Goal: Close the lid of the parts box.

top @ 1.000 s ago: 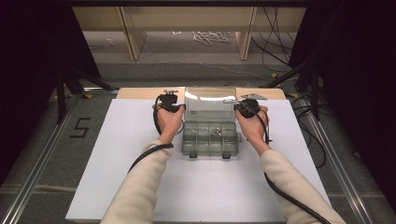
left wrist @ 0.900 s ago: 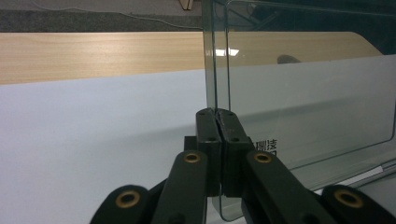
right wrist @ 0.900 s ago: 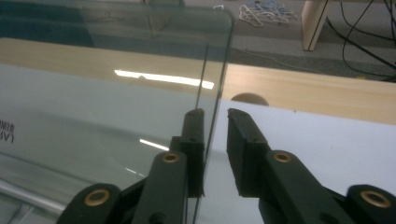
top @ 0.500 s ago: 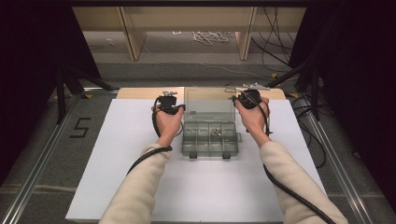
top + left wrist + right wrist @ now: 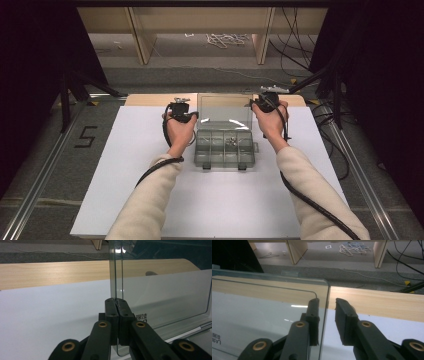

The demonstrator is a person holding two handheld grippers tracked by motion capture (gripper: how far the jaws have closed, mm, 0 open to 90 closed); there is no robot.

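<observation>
The box sits mid-worktop, lid upright; the left gripper pinches the lid's edge; the right gripper straddles the other edge, jaws just closing, one pad clear; the high view alone shows compartments, contents too small to make out.

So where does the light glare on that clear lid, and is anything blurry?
High view: white streaks of glare on the upright clear plastic lid; dark surroundings. Left gripper view: a bright spot at the lid's top edge, floor behind soft. Right gripper view: a short white streak on the lid.
</observation>
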